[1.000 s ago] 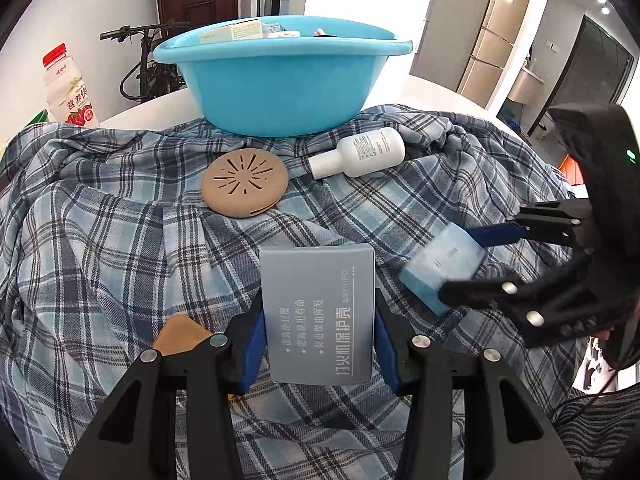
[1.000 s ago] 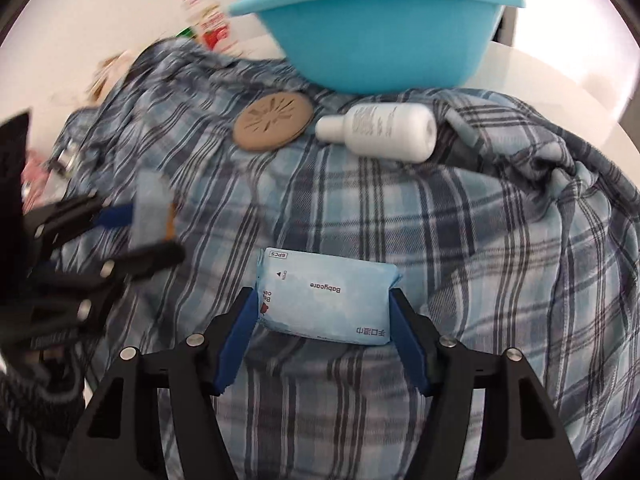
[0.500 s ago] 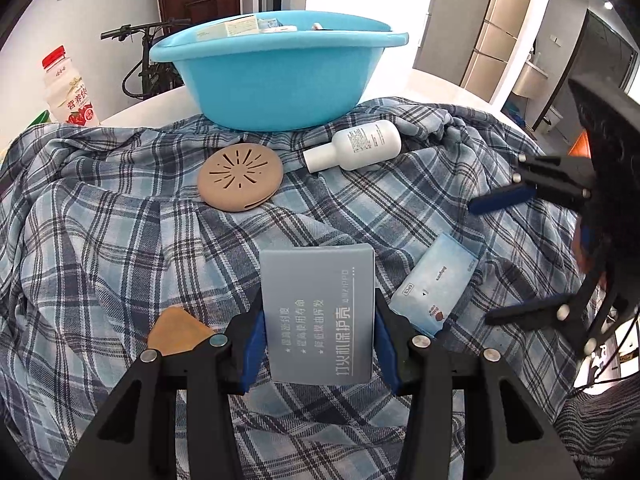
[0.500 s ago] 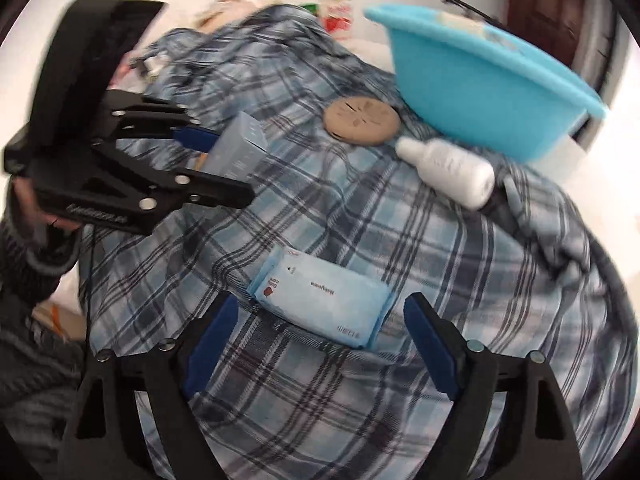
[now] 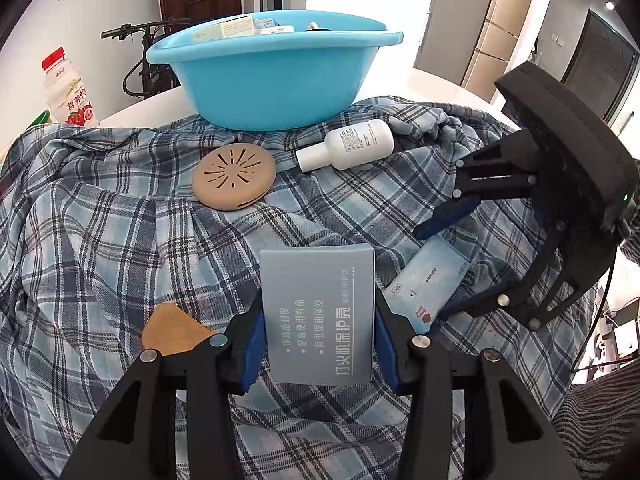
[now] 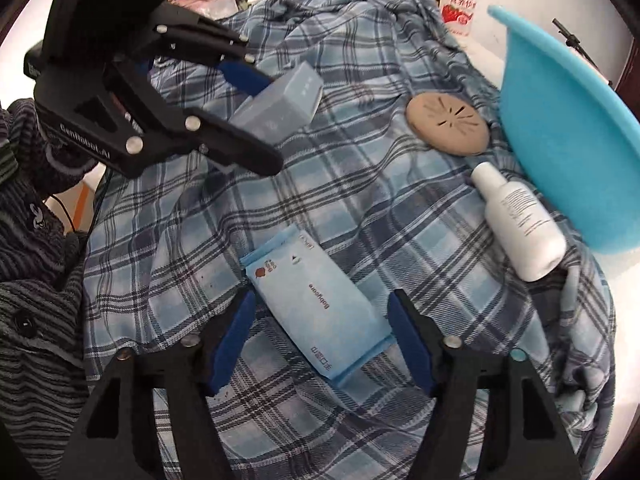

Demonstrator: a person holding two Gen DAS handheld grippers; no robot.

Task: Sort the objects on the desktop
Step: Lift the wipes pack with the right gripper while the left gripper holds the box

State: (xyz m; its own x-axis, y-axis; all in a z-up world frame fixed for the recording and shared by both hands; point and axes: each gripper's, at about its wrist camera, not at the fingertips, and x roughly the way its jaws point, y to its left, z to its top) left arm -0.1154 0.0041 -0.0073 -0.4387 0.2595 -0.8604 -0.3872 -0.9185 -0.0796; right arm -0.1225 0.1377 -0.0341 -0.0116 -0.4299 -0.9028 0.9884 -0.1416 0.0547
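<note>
Left tongs [image 5: 318, 354] clamp the grey rectangular box [image 5: 318, 316]; right tongs [image 6: 320, 344], jaws just closing in, straddle the pale-blue wipes packet [image 6: 318, 308] lying on the plaid cloth [image 6: 360, 184], pads not yet pressing. Next: squeeze, then carry to the blue plastic basin [image 5: 272, 76].

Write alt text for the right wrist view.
The right gripper straddles a light blue wipes pack lying on a plaid cloth, its jaws apart and having just been closing. At upper left the left gripper clamps a grey box; a white bottle, tan disc and blue basin sit at right.
</note>
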